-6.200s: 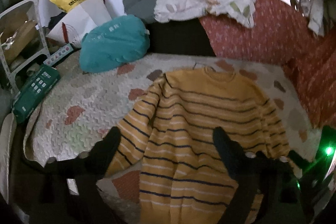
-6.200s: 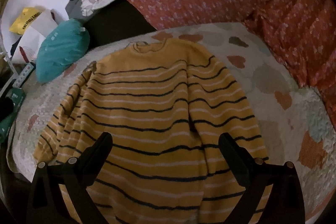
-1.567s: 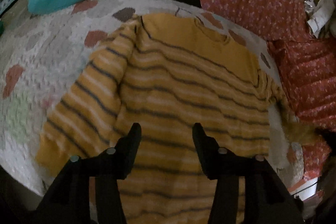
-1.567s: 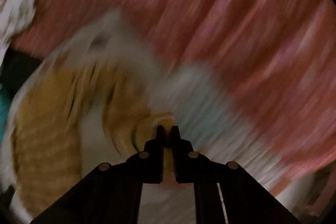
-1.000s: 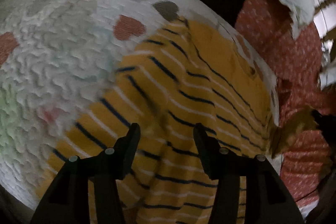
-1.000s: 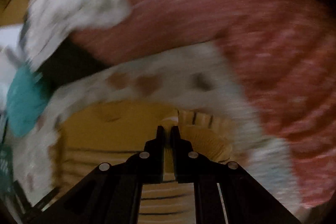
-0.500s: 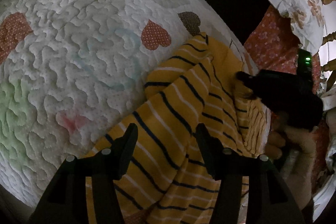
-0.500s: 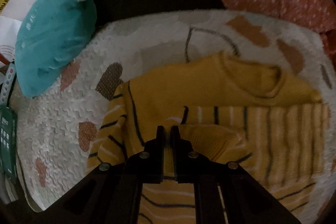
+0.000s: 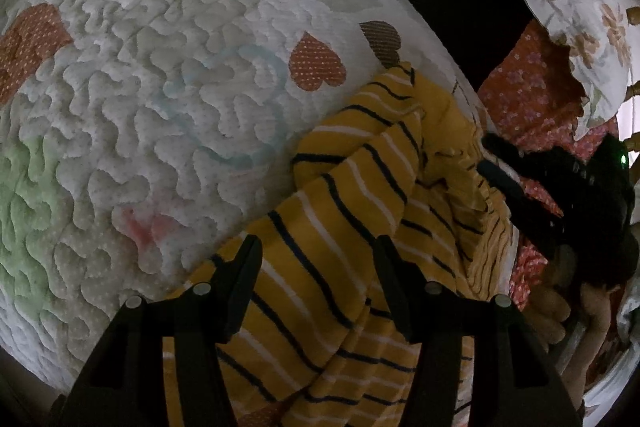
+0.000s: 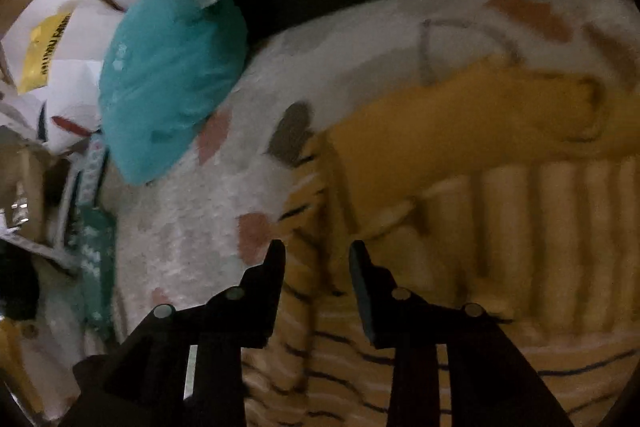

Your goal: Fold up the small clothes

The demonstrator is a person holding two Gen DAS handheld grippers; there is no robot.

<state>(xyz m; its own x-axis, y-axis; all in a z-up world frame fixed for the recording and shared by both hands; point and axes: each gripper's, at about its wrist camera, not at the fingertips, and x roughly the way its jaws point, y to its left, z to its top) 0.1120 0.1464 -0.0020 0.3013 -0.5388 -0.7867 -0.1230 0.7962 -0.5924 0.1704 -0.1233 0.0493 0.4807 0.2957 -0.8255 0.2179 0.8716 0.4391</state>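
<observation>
Left wrist view first: we see the left gripper (image 9: 316, 259) released, its jaws spread and holding nothing, poised over the near sleeve of the yellow striped sweater (image 9: 344, 227). That sleeve lies directly ahead of and under the fingers, its long axis running from the lower left up toward the shoulder at upper right. We judge the left gripper to be the nearer one for the next fold, since the sleeve lies along the sweater's left edge, against the bare quilt (image 9: 160, 87)

Moving rightward in the same view, the far sleeve is already laid across the chest, and the right gripper (image 9: 492, 157) sits beside it at the sweater's right edge

Right wrist view: the right gripper (image 10: 316, 255) is also released, jaws apart with no cloth between them, above the folded-over sleeve; this view is blurred, so we cannot confirm whether the tips touch the knit

Materials:
- Sweater: soft ribbed knit, mustard yellow with thin dark and pale stripes; limp, bunching into ridges at the shoulder
- Quilt: white, puckered stitching, heart patches in rust, brown and pale green; likely grippy enough to hold the cloth in place
- Teal cushion (image 10: 168, 79): smooth and rounded, well apart from the sweater, at the far left edge of the quilt
</observation>
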